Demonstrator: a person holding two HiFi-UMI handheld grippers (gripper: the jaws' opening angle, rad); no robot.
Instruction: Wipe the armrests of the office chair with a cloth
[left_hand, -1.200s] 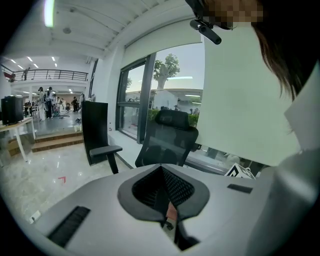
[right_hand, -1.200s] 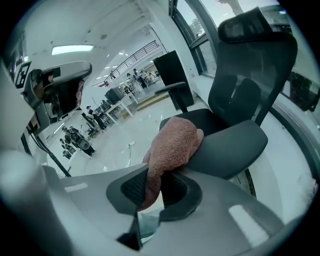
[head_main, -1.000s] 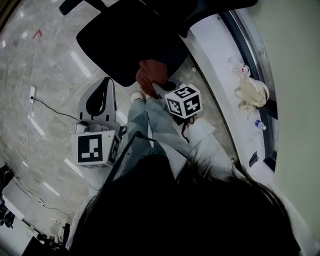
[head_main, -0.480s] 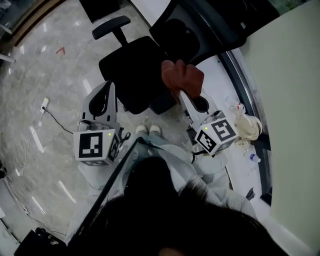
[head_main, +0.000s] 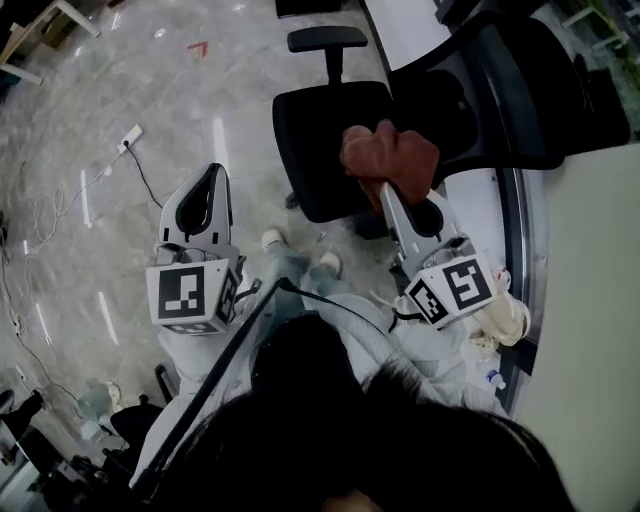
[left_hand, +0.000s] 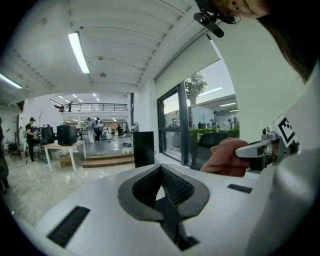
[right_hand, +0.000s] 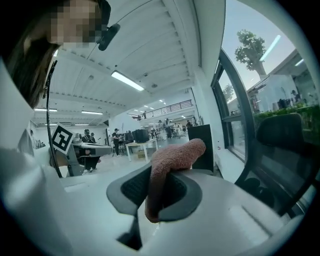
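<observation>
Grey marbled floor (head_main: 120, 230) under us, w/ a red arrow mark (head_main: 197, 47) and a white power strip (head_main: 130, 135) on its cable. Black office chair (head_main: 330, 150) stands ahead; one armrest (head_main: 327, 40) shows on its far side. Our right gripper (head_main: 388, 195) is clamped on the rust-brown cloth (head_main: 390, 160). It bunches over the jaw tips, overlapping the seat's window-side edge in head view, well apart from that armrest. Left gripper (head_main: 210, 175) hangs over the floor beside the chair, jaws together, nothing btwn them. Left cube (head_main: 190, 295) and right cube (head_main: 455, 290) carry b/w square markers.
</observation>
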